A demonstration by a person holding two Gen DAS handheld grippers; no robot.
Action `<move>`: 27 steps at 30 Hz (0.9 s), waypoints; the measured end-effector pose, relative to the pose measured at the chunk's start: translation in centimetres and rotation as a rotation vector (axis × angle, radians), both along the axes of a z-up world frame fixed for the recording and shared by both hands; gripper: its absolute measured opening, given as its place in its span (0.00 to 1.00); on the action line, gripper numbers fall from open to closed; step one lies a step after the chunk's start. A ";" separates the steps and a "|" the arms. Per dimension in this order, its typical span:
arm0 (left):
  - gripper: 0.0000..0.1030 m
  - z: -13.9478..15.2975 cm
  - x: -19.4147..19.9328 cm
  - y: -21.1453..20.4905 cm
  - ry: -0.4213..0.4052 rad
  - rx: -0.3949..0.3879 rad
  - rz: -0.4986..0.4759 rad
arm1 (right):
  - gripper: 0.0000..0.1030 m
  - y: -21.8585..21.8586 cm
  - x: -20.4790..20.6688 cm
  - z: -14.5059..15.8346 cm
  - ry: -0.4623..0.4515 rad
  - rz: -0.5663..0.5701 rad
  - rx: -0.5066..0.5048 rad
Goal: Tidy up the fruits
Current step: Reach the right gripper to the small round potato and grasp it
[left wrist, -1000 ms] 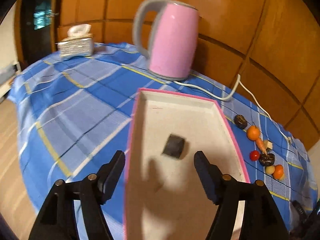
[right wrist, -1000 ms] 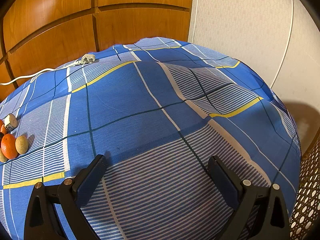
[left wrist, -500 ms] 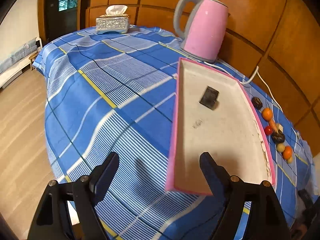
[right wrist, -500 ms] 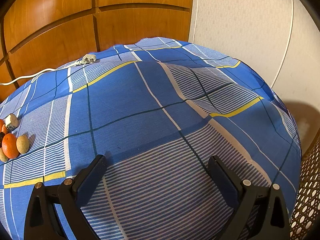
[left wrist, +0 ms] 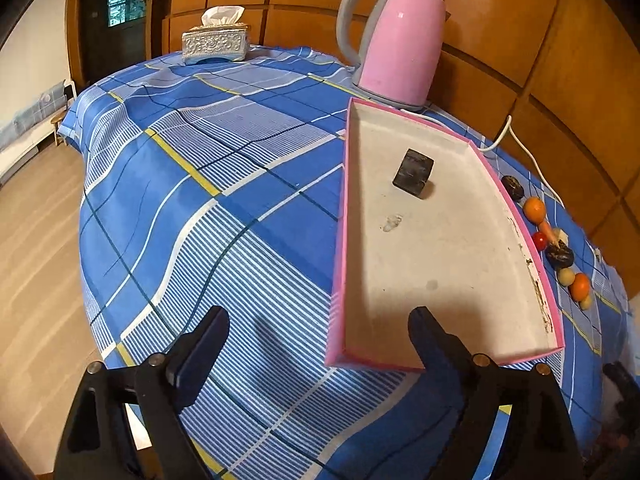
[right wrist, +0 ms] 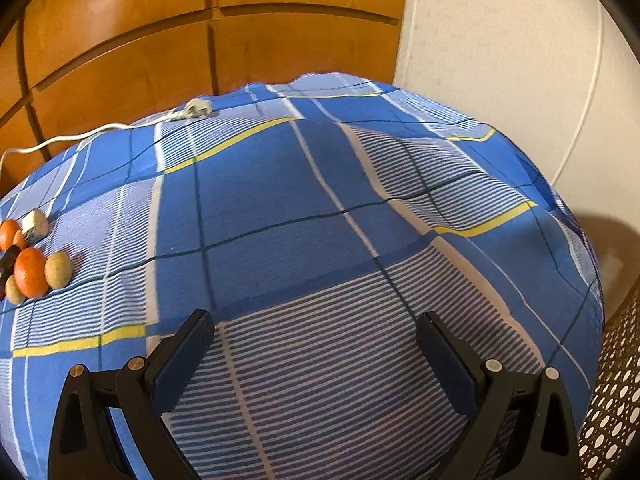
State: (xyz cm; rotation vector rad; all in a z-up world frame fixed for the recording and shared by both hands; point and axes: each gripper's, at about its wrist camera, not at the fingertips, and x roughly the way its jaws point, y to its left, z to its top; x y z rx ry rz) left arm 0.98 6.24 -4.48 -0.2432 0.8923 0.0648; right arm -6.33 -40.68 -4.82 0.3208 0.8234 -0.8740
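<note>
A pink-rimmed white tray (left wrist: 338,240) lies on the blue checked tablecloth, with one dark block (left wrist: 413,168) inside near its far end. A row of small fruits (left wrist: 560,254) lies right of the tray: oranges (left wrist: 535,208), a red one, dark ones and pale ones. My left gripper (left wrist: 318,334) is open and empty above the tray's near left corner. My right gripper (right wrist: 316,334) is open and empty above bare cloth. In the right wrist view the fruits (right wrist: 30,272) sit at the far left edge.
A pink kettle (left wrist: 396,40) stands behind the tray, its white cord (left wrist: 520,148) running right to a plug (right wrist: 196,110). A tissue box (left wrist: 215,42) sits at the table's far corner. Wood panelling backs the table. A white wall and woven basket (right wrist: 612,392) are on the right.
My left gripper has pulled back and left from over the tray, leaving the dark block lying in it. My right gripper has shifted slightly, bringing the fruits further into view.
</note>
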 end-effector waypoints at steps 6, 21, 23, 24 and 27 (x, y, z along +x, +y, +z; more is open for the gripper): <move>0.92 -0.2 0.0 0.1 -0.010 -0.004 0.010 | 0.67 2.3 2.4 0.9 0.011 0.208 0.100; 0.95 -0.2 -0.1 0.2 -0.008 -0.001 0.026 | 0.35 10.0 12.4 3.5 0.153 0.739 0.054; 0.95 -0.2 -0.1 0.1 -0.011 0.006 0.023 | 0.35 9.7 13.1 2.9 0.188 0.773 0.057; 0.95 -0.2 0.0 0.1 -0.010 0.007 0.023 | 0.35 9.5 13.5 2.4 0.213 0.797 0.068; 0.96 -0.2 0.0 0.2 -0.006 0.010 0.026 | 0.36 9.6 14.1 2.2 0.240 0.818 0.008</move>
